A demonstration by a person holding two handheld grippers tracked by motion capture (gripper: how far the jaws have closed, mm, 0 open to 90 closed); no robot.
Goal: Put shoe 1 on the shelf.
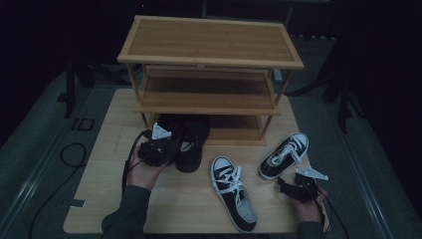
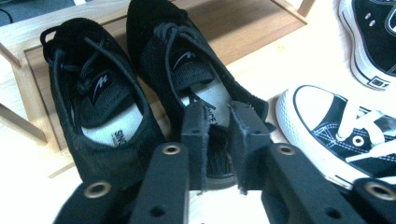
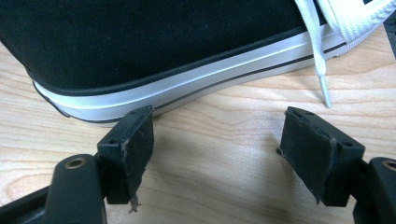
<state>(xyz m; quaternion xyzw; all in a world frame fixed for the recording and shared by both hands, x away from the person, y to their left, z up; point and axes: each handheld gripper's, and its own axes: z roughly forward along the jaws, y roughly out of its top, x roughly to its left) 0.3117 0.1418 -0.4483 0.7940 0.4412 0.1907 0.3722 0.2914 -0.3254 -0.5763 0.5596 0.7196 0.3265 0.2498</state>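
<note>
Left gripper [image 2: 217, 140] has its jaws nearly pressed together on the heel rim of a black mesh shoe [image 2: 187, 70] — the pads pinch that rim, which sits in the narrow gap between them. Right gripper [image 3: 224, 154] stands spread wide over bare wood, nothing between its jaws, its left pad just beside the white sole of a black-and-white sneaker [image 3: 140, 51] whose lace tip hangs to the table [image 1: 179, 199].

In the high view the held shoe [image 1: 191, 144] lies with its toe toward the lowest of the 3 shelves of a bamboo rack [image 1: 209, 42], its heel out on the table. A 2nd black shoe [image 2: 93, 98] lies just beside it — set on that bottom shelf. Another sneaker [image 1: 233, 191] lies between the 2 hands.
</note>
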